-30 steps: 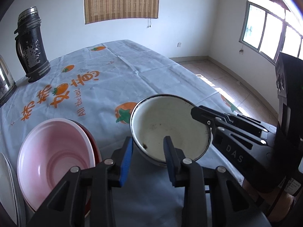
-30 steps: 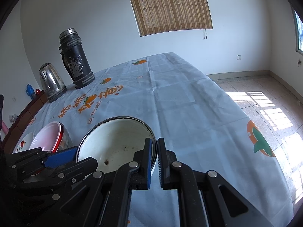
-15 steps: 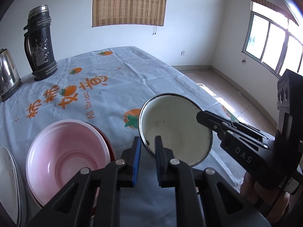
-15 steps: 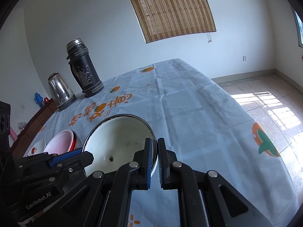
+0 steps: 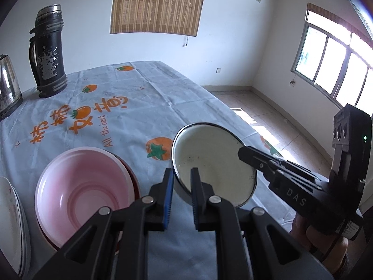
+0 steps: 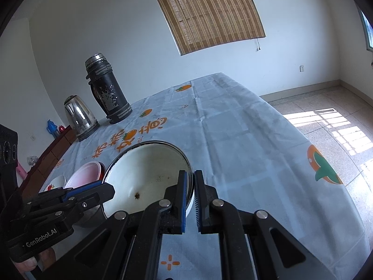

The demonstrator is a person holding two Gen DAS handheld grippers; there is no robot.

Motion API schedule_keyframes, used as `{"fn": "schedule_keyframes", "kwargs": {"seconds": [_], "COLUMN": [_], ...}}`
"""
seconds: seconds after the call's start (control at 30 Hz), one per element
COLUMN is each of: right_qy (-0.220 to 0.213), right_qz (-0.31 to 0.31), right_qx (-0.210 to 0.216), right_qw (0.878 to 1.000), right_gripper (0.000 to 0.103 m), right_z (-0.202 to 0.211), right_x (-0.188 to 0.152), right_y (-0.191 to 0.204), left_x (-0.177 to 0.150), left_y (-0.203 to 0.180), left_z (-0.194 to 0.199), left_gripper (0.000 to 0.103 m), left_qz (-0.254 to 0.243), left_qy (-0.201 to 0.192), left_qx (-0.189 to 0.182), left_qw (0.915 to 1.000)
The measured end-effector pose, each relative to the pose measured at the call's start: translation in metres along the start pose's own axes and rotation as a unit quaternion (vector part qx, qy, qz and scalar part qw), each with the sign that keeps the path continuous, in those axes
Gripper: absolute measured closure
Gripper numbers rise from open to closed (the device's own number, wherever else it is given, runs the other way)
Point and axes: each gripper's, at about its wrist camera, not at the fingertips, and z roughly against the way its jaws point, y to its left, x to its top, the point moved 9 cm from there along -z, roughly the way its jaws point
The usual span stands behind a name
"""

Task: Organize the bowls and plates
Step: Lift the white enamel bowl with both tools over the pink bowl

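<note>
A white enamel bowl (image 5: 216, 161) with a dark rim is held tilted above the tablecloth by both grippers. My left gripper (image 5: 181, 186) is shut on its near-left rim. My right gripper (image 6: 190, 191) is shut on the rim at its other side; the bowl also shows in the right wrist view (image 6: 149, 175). A pink bowl (image 5: 81, 186) sits nested in a red bowl on the table to the left of the enamel bowl. White plates (image 5: 11, 221) are stacked at the far left.
A black thermos (image 5: 47, 51) and a steel kettle (image 5: 7, 88) stand at the table's far left corner. The table (image 5: 151, 93) carries a pale blue cloth with orange prints. Its right edge drops to a tiled floor.
My left gripper closed from open onto the enamel bowl's rim. Both grippers then raised the bowl off the table and tilted it.
</note>
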Motion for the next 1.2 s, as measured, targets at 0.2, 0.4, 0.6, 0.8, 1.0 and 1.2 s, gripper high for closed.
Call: {"fn": "schedule_keyframes", "kwargs": {"seconds": [0.2, 0.4, 0.6, 0.8, 1.0, 1.2], "right_qy": [0.002, 0.002, 0.003, 0.005, 0.002, 0.001], "right_qz": [0.004, 0.025, 0.040, 0.051, 0.063, 0.072], "right_qx": [0.006, 0.009, 0.005, 0.008, 0.011, 0.020], "right_qw": [1.000, 1.000, 0.999, 0.999, 0.998, 0.997], "right_gripper": [0.096, 0.095, 0.095, 0.095, 0.094, 0.094], "right_z": [0.015, 0.027, 0.031, 0.034, 0.037, 0.035], "right_x": [0.000, 0.002, 0.003, 0.004, 0.010, 0.015], "right_y": [0.012, 0.035, 0.052, 0.069, 0.088, 0.105], "left_x": [0.000, 0.005, 0.008, 0.011, 0.012, 0.010], "left_y": [0.007, 0.020, 0.031, 0.042, 0.056, 0.074], "left_z": [0.013, 0.029, 0.041, 0.056, 0.063, 0.067], "left_gripper": [0.092, 0.092, 0.092, 0.092, 0.092, 0.092], "left_qz": [0.008, 0.024, 0.035, 0.049, 0.064, 0.081], "left_qy": [-0.007, -0.023, -0.036, -0.050, -0.054, -0.054], "left_qx": [-0.013, -0.022, -0.026, -0.028, -0.032, -0.029], "left_qw": [0.9999, 0.9992, 0.9984, 0.9971, 0.9959, 0.9948]}}
